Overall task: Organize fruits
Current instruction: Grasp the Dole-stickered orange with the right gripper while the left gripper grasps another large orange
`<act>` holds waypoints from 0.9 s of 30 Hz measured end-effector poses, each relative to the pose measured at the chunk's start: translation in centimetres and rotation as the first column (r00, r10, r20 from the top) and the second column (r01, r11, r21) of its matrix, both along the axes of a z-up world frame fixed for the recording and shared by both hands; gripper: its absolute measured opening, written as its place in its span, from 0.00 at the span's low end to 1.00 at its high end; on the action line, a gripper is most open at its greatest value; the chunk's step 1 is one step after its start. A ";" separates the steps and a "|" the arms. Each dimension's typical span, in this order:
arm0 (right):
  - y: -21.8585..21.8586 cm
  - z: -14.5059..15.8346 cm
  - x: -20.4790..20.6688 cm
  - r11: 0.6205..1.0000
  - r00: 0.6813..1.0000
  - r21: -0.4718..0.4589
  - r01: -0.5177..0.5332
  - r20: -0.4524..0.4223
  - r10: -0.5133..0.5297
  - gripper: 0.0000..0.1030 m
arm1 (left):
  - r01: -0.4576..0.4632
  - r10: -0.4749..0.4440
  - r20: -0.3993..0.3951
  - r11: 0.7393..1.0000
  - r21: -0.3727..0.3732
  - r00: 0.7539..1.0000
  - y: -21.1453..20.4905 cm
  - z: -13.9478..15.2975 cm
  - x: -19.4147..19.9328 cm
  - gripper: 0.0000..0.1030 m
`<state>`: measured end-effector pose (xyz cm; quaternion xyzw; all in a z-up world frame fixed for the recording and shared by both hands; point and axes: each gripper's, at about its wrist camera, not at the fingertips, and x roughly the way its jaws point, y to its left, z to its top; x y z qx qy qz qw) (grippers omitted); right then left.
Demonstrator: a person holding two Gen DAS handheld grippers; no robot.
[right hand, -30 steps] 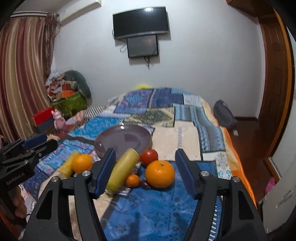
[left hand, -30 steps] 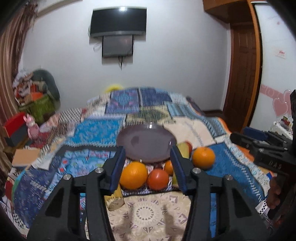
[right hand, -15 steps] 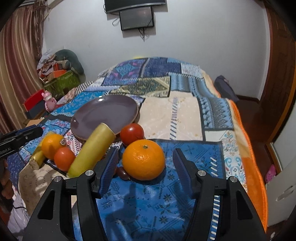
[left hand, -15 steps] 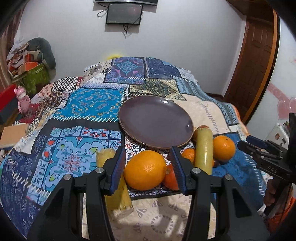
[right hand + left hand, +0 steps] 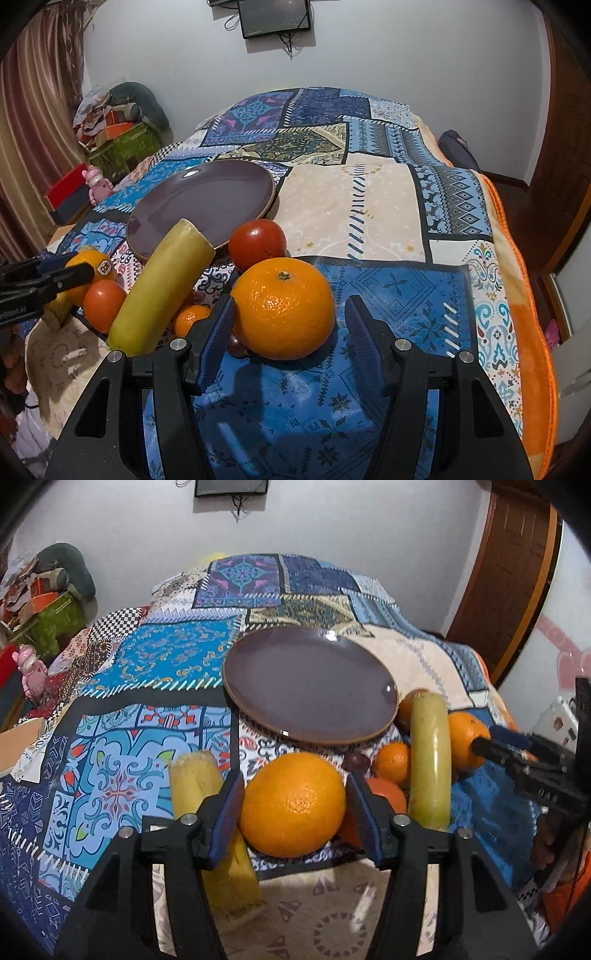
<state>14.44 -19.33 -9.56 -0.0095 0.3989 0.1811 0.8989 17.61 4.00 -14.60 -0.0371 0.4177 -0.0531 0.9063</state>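
A dark purple plate (image 5: 310,686) (image 5: 201,203) lies empty on the patchwork bed. Fruit lies in front of it. My left gripper (image 5: 295,805) is open, its blue pads on both sides of a large orange (image 5: 293,806), close to it. My right gripper (image 5: 290,325) is open around another orange (image 5: 284,308), with a gap at the right pad. Between them lie a long yellow-green fruit (image 5: 430,757) (image 5: 162,288), red tomatoes (image 5: 256,243) (image 5: 103,304), a small mandarin (image 5: 190,319) and a yellow cut stalk (image 5: 207,819).
The bed's orange-trimmed edge (image 5: 532,332) drops off at the right. A pink toy (image 5: 31,668) and cluttered boxes (image 5: 122,136) stand left of the bed. A screen (image 5: 275,16) hangs on the far wall. A wooden door (image 5: 509,572) is at the right.
Both grippers have moved forward and down onto the fruit. Each orange now sits between its gripper's pads. The fruit has not moved.
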 end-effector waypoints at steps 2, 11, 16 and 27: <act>0.1 -0.1 0.1 1.000 1.000 0.000 -0.006 -0.007 0.006 0.58 | 0.021 -0.021 -0.012 0.999 0.028 1.000 -0.2 -0.4 -0.2 0.60; 0.9 -1.3 0.5 1.000 0.998 -0.015 -0.018 -0.053 0.017 0.65 | 0.023 -0.022 -0.028 0.999 0.034 0.999 -0.5 -1.0 0.7 0.62; 1.2 -1.6 0.7 0.999 0.998 -0.026 -0.021 -0.060 0.020 0.66 | 0.023 -0.022 -0.053 0.999 0.030 0.998 -0.2 -1.3 2.5 0.66; 0.9 -1.7 0.9 1.000 0.998 -0.018 -0.019 -0.053 0.018 0.65 | 0.072 -0.067 -0.083 0.995 0.063 0.994 -0.4 -1.0 1.4 0.66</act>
